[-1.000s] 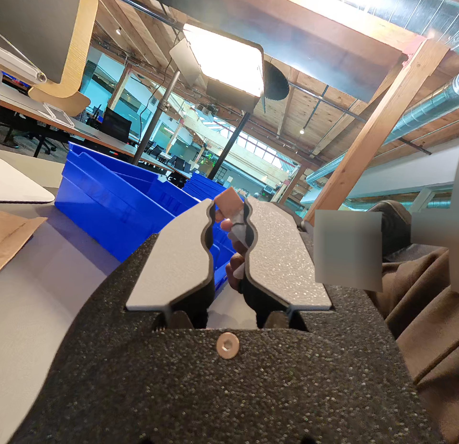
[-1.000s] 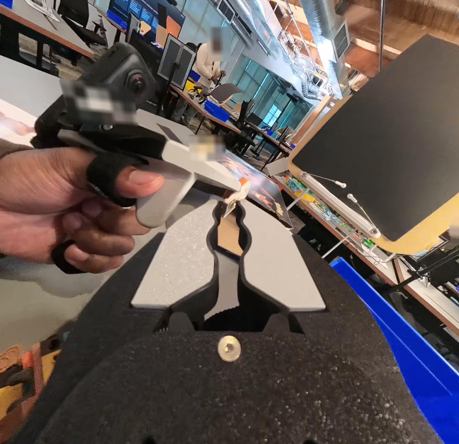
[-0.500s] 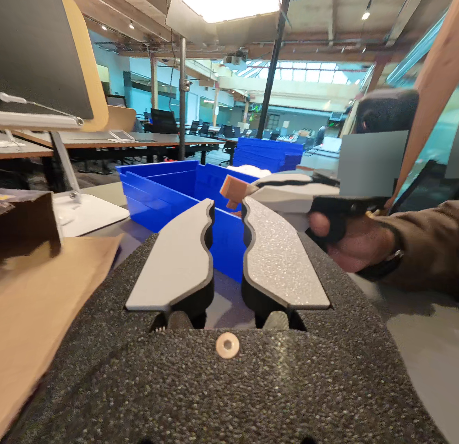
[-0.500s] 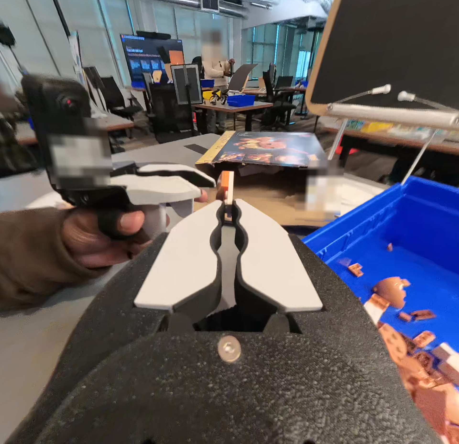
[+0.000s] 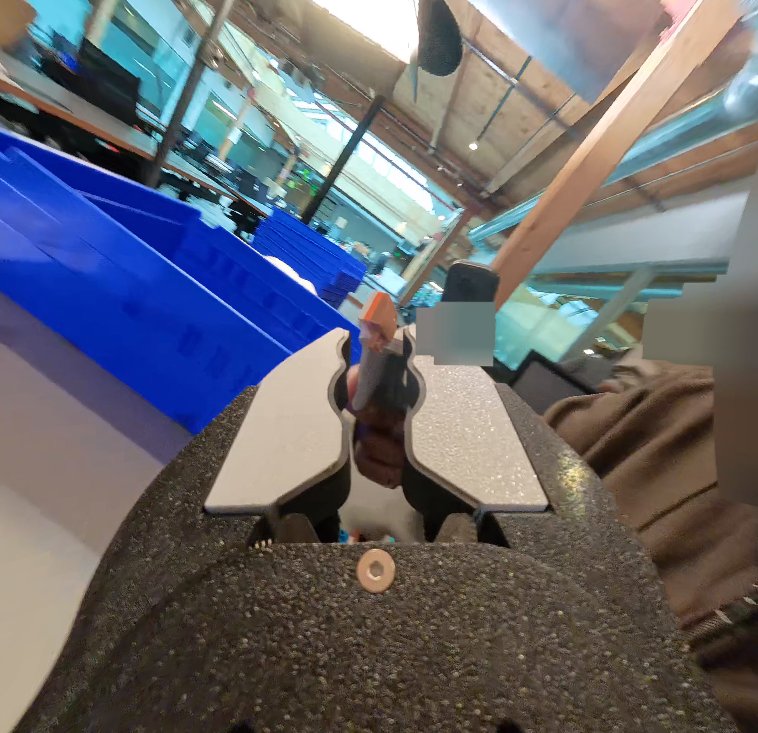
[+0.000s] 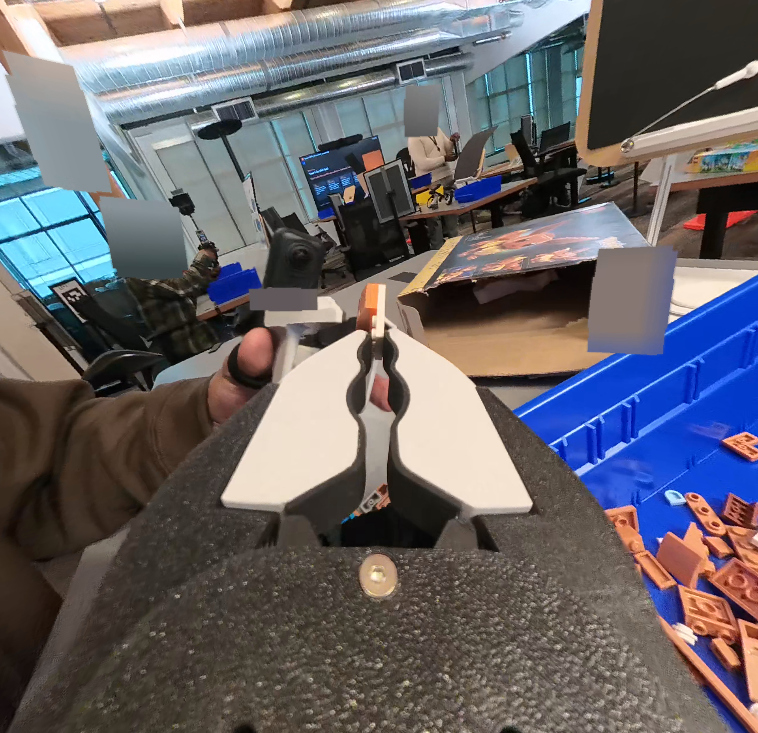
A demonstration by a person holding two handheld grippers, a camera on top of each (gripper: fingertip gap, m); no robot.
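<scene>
My right gripper (image 6: 375,336) clamps orange-and-white brick piece (image 6: 372,306); my left gripper (image 5: 376,336) gapes empty opposite, beside blue bin (image 5: 135,303).

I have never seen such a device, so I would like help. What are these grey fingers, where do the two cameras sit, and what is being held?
There is no robot here. A person carries two hand-held grippers, each with two fingers and a camera that looks forward along them. One picture is from the left gripper, the other from the right gripper. The right gripper is shut on a small brick piece, orange and white. The left gripper is open. Its tips are close to that piece, but I cannot tell whether they touch it. On the grey table stand a blue bin with loose brown bricks and an open cardboard box.
</scene>
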